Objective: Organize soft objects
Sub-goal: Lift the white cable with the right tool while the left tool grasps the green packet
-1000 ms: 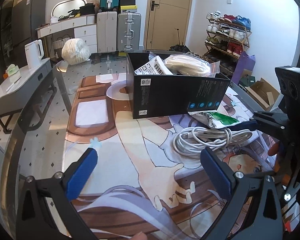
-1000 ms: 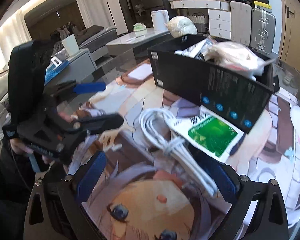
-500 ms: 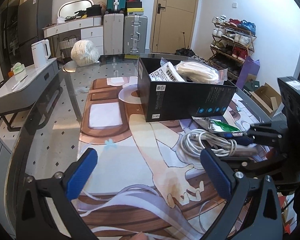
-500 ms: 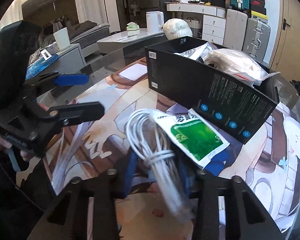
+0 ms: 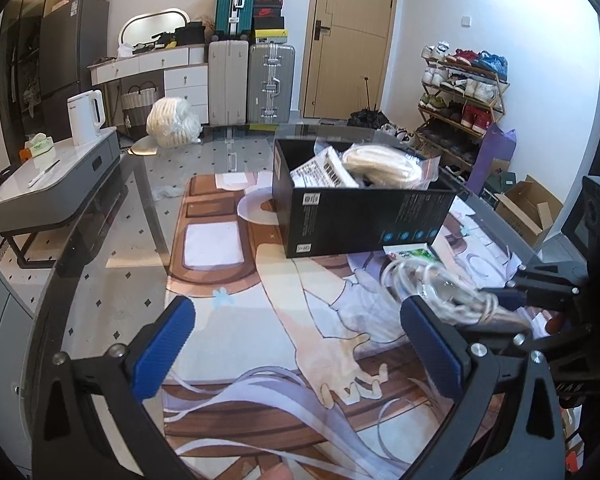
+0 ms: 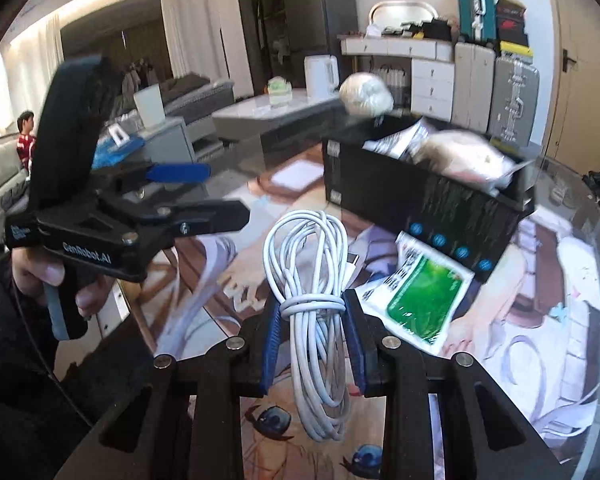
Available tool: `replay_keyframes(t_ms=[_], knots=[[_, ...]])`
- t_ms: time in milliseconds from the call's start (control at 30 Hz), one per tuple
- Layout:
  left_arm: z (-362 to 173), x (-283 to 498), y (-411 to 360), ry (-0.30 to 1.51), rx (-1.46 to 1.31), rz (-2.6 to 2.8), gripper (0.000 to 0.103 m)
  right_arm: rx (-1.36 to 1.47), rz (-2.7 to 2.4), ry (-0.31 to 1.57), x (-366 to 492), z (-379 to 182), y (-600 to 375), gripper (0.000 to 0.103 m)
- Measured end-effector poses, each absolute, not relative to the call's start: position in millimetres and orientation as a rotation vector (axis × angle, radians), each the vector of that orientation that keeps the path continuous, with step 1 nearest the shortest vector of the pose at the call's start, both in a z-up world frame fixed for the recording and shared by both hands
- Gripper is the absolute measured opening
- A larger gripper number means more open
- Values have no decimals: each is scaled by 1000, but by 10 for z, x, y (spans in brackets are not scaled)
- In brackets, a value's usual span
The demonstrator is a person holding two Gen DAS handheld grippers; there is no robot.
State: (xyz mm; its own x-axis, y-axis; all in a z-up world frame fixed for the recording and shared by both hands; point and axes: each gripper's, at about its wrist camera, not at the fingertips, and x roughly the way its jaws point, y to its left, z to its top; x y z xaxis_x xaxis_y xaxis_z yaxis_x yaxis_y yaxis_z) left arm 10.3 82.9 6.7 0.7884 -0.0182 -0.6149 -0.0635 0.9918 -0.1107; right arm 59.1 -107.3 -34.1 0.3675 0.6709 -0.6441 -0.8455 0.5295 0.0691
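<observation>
The glass bench carries a printed cartoon mat. On the mat stands a black box toward one o'clock; a green-and-white packet lies against its near side. A white bundle sits at eleven o'clock.

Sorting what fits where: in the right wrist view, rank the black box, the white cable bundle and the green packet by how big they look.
1. Black box, largest.
2. White cable bundle, though nearness to the camera enlarges it.
3. Green packet, smallest, partly tucked behind the box.
</observation>
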Motion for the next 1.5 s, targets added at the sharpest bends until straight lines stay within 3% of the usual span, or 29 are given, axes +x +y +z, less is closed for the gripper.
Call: replay_keyframes(t_ms=[267,933,1333,1500], knots=[[50,222,659,690,-125,16,103,-169,849,564,632,-37,-1618,30],[-267,1156,-300,879,-40,-33,103,-80,707,545,852,-9,-2231,29],[-412,1276,-200,934,-32,33,103,-47,686,549,898,-16,-2296,29],[-414,1207,-108,925,-25,13,97,-48,689,554,903,-31,-2272,30]])
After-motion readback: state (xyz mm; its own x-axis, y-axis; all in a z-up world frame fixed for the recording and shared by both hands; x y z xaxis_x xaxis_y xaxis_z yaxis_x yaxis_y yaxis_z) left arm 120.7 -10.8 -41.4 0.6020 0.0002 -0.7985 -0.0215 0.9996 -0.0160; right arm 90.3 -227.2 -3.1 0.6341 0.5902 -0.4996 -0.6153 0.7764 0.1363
